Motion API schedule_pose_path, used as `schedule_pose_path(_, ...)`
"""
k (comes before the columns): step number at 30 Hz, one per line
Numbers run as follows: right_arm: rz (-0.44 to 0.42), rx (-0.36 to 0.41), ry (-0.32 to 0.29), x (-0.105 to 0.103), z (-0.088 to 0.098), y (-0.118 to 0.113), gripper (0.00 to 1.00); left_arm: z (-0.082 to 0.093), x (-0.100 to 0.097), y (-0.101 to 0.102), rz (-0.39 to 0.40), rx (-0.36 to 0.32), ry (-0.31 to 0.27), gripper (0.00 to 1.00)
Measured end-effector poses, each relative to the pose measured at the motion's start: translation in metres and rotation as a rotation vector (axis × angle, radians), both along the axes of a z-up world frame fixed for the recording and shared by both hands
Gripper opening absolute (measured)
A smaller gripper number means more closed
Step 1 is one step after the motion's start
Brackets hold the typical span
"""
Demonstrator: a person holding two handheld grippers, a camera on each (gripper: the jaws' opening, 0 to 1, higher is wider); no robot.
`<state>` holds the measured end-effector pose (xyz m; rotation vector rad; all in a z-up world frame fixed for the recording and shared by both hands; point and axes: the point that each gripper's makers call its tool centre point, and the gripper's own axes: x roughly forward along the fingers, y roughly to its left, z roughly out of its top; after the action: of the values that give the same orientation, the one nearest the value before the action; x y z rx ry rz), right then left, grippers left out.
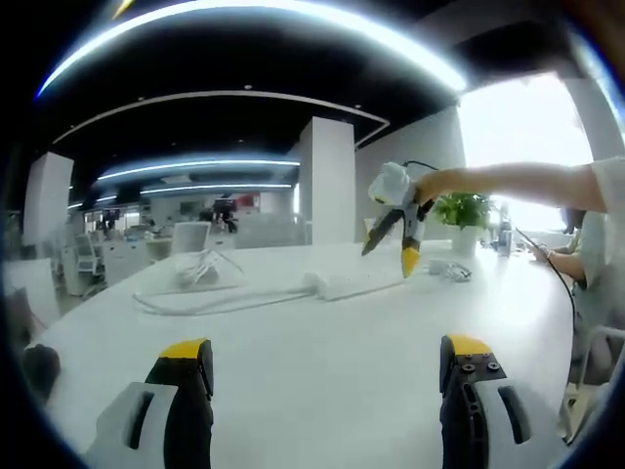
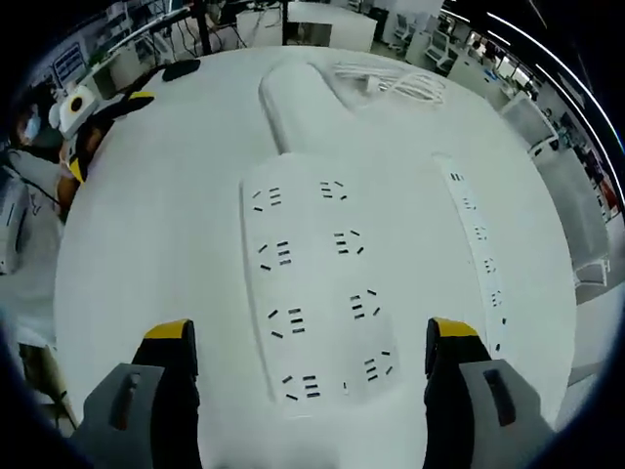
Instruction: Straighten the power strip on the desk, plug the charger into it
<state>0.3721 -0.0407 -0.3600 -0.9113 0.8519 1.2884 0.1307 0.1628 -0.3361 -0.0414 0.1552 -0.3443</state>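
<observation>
We are hovering the right gripper (image 2: 303,366), jaws apart, over the wide white power strip (image 2: 317,283) lying askew on the white tabletop (image 2: 166,215) (lining up to straighten) | left gripper (image 1: 327,376) waiting low, jaws apart, empty.

White power strip (image 2: 317,283) flat on desk (image 2: 166,225), possibly unplugged

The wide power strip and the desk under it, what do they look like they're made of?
Wide power strip: probably hard white plastic, matte; moulded body with crisp dark socket slots. Desk: smooth white top, laminate or painted board perhaps; faint sheen, no grain visible.
</observation>
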Motion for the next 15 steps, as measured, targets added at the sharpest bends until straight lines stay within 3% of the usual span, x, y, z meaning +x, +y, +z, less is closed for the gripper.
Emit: schedule_pose_path(15,-0.036,0.020,0.057,-0.003,-0.013,0.001,0.87,-0.002,-0.005,0.000,0.005,0.002,0.002,0.99)
